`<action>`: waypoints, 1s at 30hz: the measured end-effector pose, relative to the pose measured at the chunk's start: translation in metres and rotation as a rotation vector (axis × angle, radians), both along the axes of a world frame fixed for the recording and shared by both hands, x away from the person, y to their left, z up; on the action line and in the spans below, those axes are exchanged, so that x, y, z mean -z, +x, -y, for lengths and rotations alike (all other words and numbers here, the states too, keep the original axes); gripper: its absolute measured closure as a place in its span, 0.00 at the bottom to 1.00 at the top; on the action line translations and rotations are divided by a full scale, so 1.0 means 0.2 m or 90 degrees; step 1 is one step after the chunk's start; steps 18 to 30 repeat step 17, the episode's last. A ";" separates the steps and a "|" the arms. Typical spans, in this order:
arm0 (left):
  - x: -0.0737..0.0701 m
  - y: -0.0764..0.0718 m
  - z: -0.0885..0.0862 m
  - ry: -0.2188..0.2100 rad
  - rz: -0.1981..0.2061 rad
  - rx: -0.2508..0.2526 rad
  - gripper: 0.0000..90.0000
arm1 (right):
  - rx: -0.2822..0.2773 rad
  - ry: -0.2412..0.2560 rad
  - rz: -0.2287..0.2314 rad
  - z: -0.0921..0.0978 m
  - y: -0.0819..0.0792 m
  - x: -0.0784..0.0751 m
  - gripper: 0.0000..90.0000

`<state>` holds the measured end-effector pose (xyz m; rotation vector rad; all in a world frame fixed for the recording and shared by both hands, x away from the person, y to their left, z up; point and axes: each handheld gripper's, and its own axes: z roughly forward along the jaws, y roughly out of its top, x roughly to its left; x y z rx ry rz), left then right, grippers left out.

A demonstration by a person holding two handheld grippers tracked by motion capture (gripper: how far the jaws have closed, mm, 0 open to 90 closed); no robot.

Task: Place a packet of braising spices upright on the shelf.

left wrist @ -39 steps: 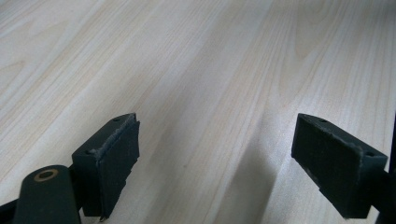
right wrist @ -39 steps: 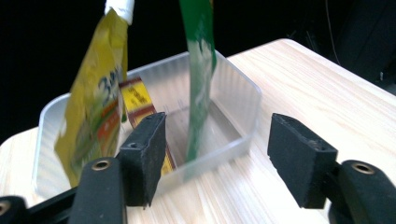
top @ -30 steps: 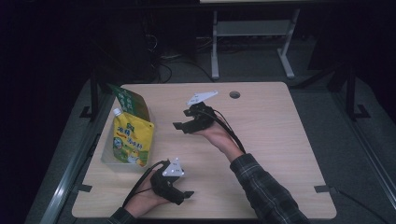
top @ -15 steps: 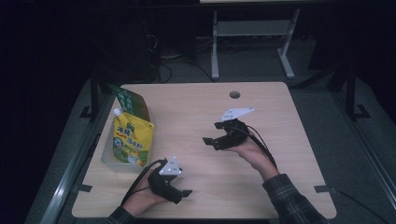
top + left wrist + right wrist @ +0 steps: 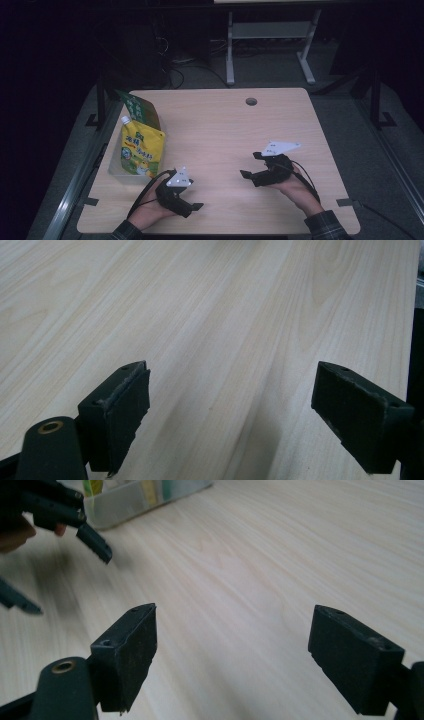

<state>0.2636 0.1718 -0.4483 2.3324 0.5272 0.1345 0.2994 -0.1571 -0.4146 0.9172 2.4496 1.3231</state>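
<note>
Hand-held grippers, left (image 5: 195,206) and right (image 5: 246,174), both gaping, empty, low over counter (image 5: 210,125).
Yellow spout pouch (image 5: 136,152) stands in clear bin (image 5: 116,170) at left; careless reach could topple it.

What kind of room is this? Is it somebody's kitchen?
Probably not a kitchen; more likely a lab or workshop. A bare wooden table with a cable hole, tangled cables on the floor, and a metal stand behind suggest that.

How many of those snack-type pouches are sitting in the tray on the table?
2. A yellow spouted pouch lies at the front of the clear tray at the table's left edge; a green pouch leans behind it. More could be hidden underneath.
</note>
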 end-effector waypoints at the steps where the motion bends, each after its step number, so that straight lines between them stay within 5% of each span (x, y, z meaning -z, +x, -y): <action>1: 0.00 0.00 0.00 0.007 0.002 0.004 0.17 | 0.001 -0.001 0.003 0.01 -0.02 0.01 0.21; 11: 0.02 0.01 0.00 0.015 0.000 0.008 0.17 | 0.014 -0.028 -0.016 0.11 -0.14 0.14 0.22; 30: 0.02 0.02 -0.01 0.016 0.002 0.011 0.17 | 0.023 -0.012 -0.005 0.12 -0.15 0.13 0.22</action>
